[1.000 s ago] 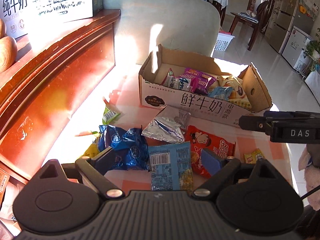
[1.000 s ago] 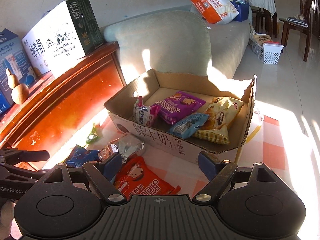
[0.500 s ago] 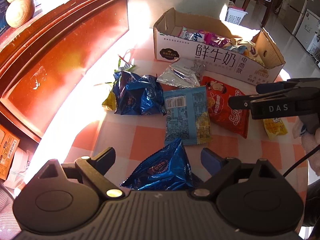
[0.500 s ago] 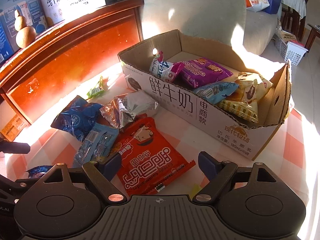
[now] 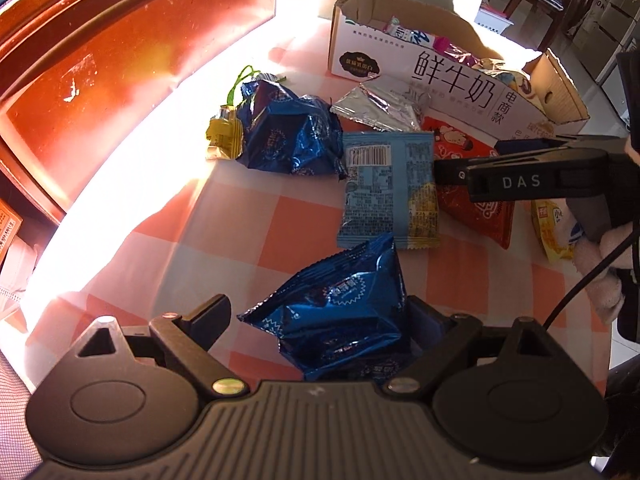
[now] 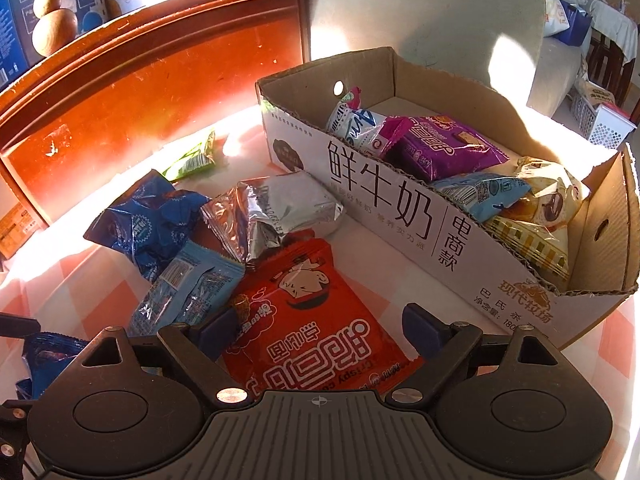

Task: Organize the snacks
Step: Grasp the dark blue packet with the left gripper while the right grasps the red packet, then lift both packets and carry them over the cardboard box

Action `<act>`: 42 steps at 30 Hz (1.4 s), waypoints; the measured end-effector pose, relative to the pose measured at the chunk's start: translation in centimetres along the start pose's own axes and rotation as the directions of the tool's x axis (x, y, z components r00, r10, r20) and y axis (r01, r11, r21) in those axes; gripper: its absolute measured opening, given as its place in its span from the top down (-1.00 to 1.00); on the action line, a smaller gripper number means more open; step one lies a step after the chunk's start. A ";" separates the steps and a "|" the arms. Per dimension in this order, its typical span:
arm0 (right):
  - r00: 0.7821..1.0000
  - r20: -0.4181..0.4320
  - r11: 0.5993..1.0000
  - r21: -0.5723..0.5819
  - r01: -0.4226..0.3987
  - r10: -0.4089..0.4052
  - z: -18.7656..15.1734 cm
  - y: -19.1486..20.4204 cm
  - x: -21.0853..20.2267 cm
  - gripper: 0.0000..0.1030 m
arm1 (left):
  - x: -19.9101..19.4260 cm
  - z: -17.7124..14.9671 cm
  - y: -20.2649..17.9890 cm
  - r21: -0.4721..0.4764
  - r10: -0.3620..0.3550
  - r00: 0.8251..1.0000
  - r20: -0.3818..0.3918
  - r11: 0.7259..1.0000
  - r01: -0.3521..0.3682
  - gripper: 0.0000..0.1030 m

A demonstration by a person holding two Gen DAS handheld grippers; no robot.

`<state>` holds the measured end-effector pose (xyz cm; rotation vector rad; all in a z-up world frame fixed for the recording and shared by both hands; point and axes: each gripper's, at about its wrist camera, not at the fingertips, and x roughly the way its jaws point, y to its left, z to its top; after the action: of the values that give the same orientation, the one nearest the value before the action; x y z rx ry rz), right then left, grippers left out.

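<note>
A cardboard milk box (image 6: 400,208) holds several snack packs on the checked tablecloth; it also shows in the left wrist view (image 5: 452,80). My left gripper (image 5: 316,314) is open with a dark blue snack pack (image 5: 340,312) between its fingers, lying on the cloth. My right gripper (image 6: 320,320) is open over a red snack pack (image 6: 308,312), one finger at each side of it. Its side shows in the left wrist view (image 5: 520,176). A light blue pack (image 5: 388,188), a silver pack (image 6: 276,208) and another dark blue pack (image 6: 148,220) lie loose.
A red wooden cabinet (image 6: 140,88) runs along the left. A pale sofa (image 6: 420,12) stands behind the box. A small yellow pack (image 5: 226,136) and a green pack (image 6: 192,160) lie near the cabinet. Another yellow pack (image 5: 554,232) lies at the right.
Both grippers have come down and drawn back toward the near edge of the table. The dark blue pack now sits between the left fingers, the red pack between the right ones.
</note>
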<state>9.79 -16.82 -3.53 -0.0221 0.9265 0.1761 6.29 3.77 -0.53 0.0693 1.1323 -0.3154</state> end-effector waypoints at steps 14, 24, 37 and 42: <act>0.993 -0.099 0.994 -0.078 -0.075 0.067 -0.9 1.7 -0.9 -0.80 | 1.7 -1.1 -1.2 0.078 0.072 0.997 -0.006 0.994 -0.071 -0.79; 0.996 -0.089 0.998 -0.063 -0.024 0.018 -0.9 2.3 -0.1 -0.74 | 1.0 -1.2 -1.7 0.113 0.041 0.998 0.045 0.992 -0.046 -0.35; 0.999 -0.047 1.000 -0.027 0.004 -0.005 -1.0 1.8 -2.2 -0.33 | 0.4 -0.2 -2.8 0.140 0.015 0.993 0.118 0.990 -0.031 -0.25; 0.999 0.013 0.999 -0.019 0.037 -0.036 -0.9 1.4 -4.1 -0.33 | 0.1 0.6 -3.6 0.156 0.014 0.987 0.159 0.987 -0.039 -0.25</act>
<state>6.46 -16.14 -0.78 -0.0553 0.9109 0.1509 5.77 0.19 0.04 0.1966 0.9471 -0.3808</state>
